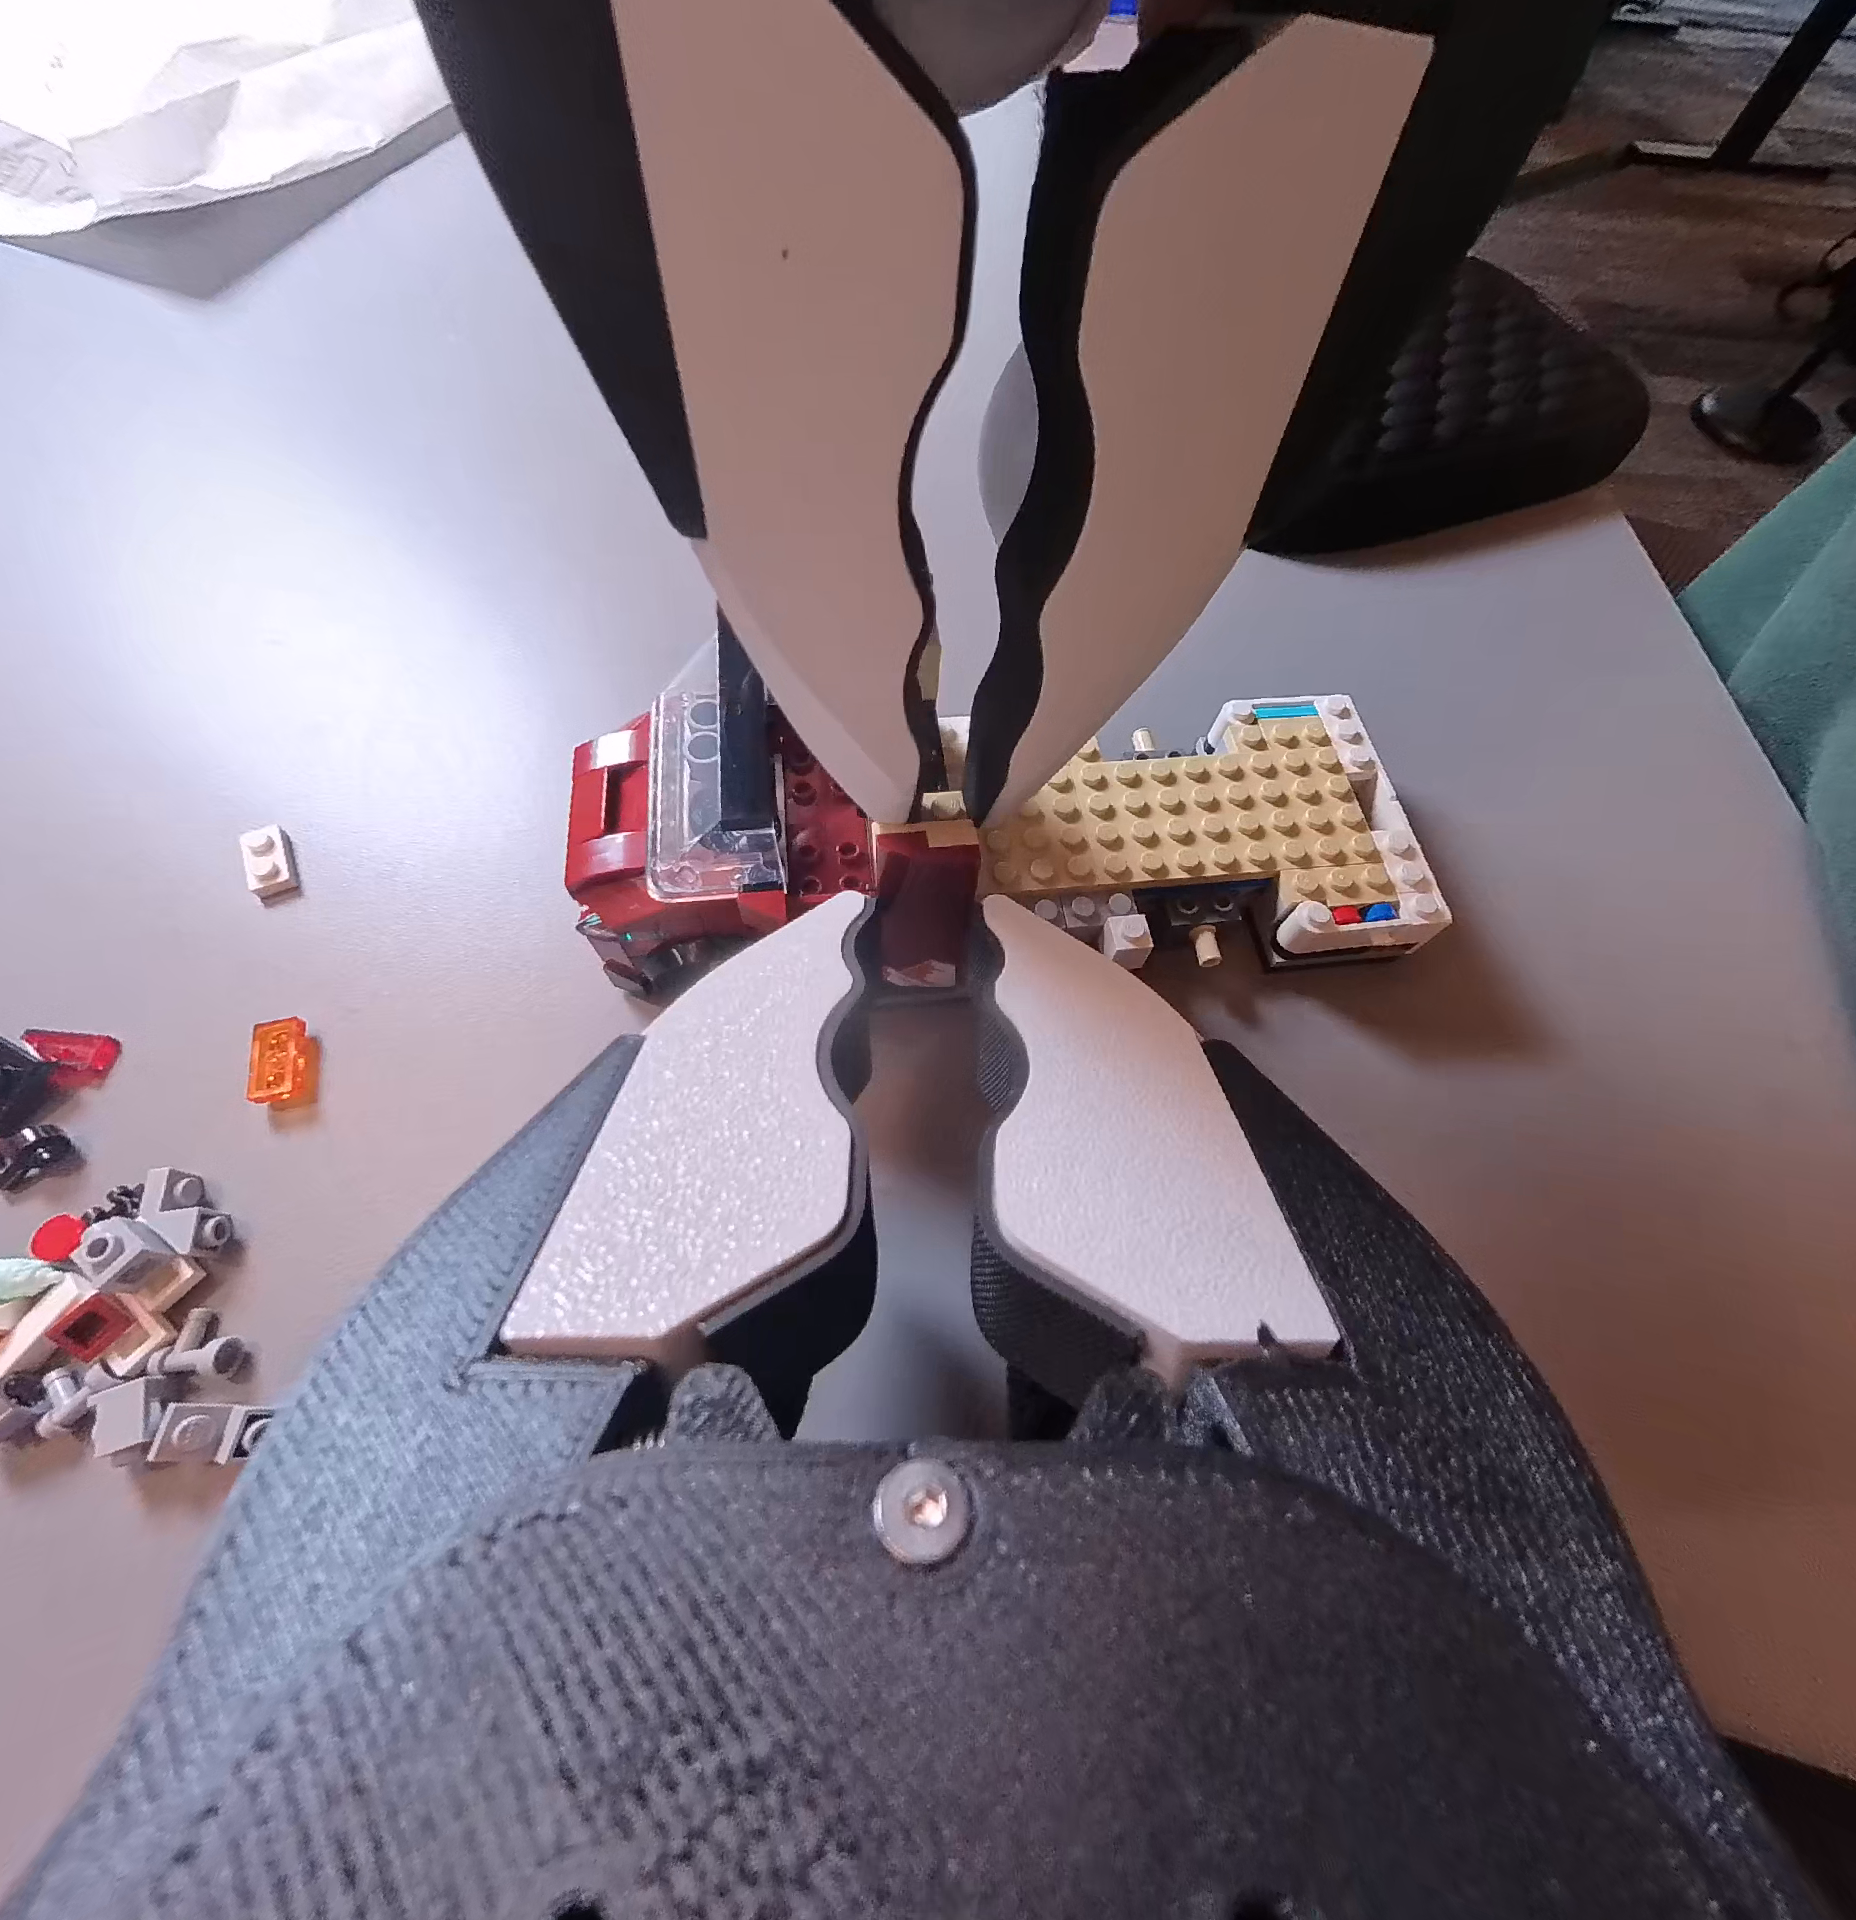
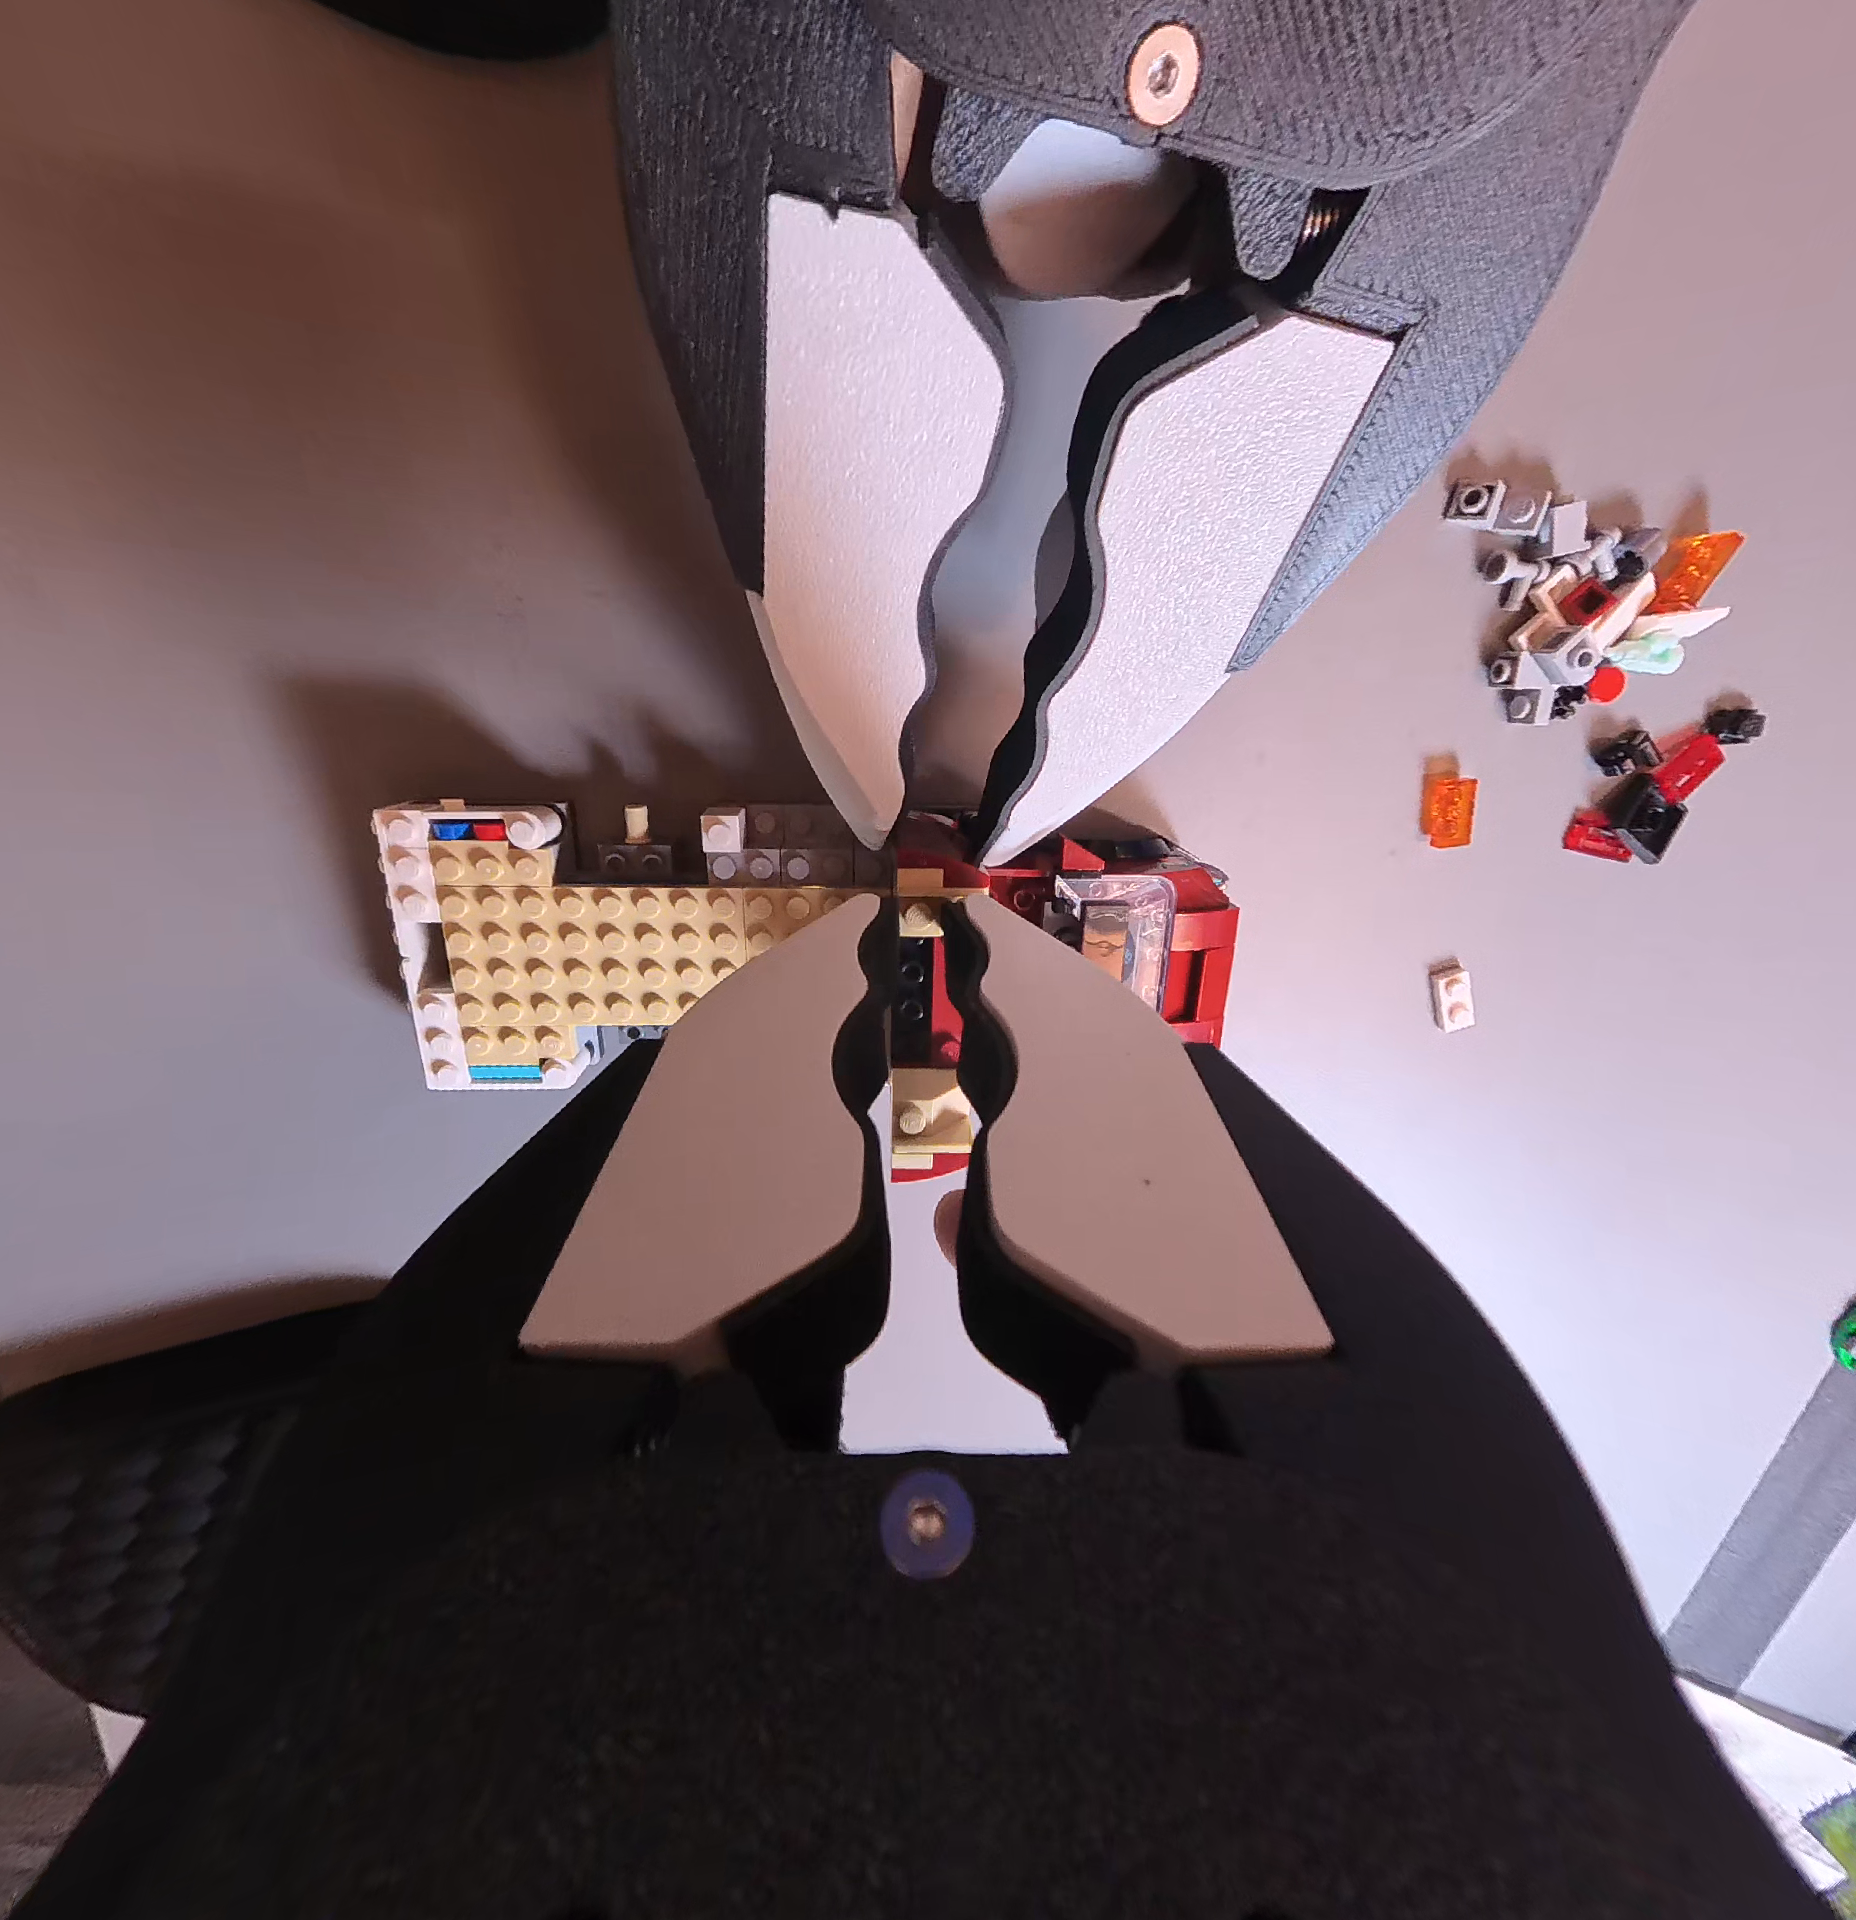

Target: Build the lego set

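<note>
Lego truck (image 1: pixel 1007 831) flat on grey surface (image 1: pixel 332 623), long axis crosswise, red cab (image 1: pixel 675 831) leftward, tan studded bed (image 1: pixel 1173 821) rightward. Left hand-held gripper (image 1: pixel 924 914) and right hand-held gripper (image 2: pixel 919 920) pinching midsection from opposite sides.

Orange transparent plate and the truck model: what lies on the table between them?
Only a small white two-stud plate sits between the orange plate and the truck model; the rest is bare grey table. Both wrist views show it.
</note>
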Available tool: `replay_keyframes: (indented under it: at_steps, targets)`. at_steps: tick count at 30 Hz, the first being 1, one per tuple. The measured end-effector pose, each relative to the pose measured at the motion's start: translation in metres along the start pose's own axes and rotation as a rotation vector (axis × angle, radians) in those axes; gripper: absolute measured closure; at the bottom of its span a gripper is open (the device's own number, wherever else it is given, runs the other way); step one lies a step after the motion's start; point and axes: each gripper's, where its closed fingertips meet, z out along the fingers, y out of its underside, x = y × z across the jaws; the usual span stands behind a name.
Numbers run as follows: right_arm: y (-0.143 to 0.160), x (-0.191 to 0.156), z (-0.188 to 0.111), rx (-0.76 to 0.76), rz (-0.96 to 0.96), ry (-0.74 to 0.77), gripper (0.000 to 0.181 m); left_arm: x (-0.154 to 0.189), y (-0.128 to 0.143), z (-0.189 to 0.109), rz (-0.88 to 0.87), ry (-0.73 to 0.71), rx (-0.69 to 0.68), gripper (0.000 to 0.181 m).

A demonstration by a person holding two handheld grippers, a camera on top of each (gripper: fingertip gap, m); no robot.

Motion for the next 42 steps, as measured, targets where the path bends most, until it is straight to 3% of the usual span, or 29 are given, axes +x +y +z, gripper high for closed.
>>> replay_keyframes:
  at_steps: [11,14,17,24,36,42]
  targets:
    - [0.0,0.0,-0.001,0.087,0.055,0.029,0.172,0.0,0.0,0.0,0.017,-0.008,0.003,0.165]
    - [0.003,0.0,-0.01,0.132,0.075,0.057,0.158,0.002,-0.001,0.0,0.034,-0.009,0.007,0.164]
    - [0.004,-0.001,-0.016,0.17,0.098,0.068,0.156,0.001,-0.002,0.001,0.044,-0.02,0.01,0.158]
    - [0.001,0.0,-0.001,0.136,0.066,0.092,0.17,0.001,-0.005,0.0,0.055,-0.035,0.025,0.164]
    - [0.003,0.0,0.002,0.031,0.037,0.045,0.17,0.001,-0.005,0.0,0.03,-0.037,0.023,0.164]
    - [0.002,0.0,0.002,0.065,0.055,0.042,0.169,0.001,-0.005,0.0,0.032,-0.026,0.028,0.164]
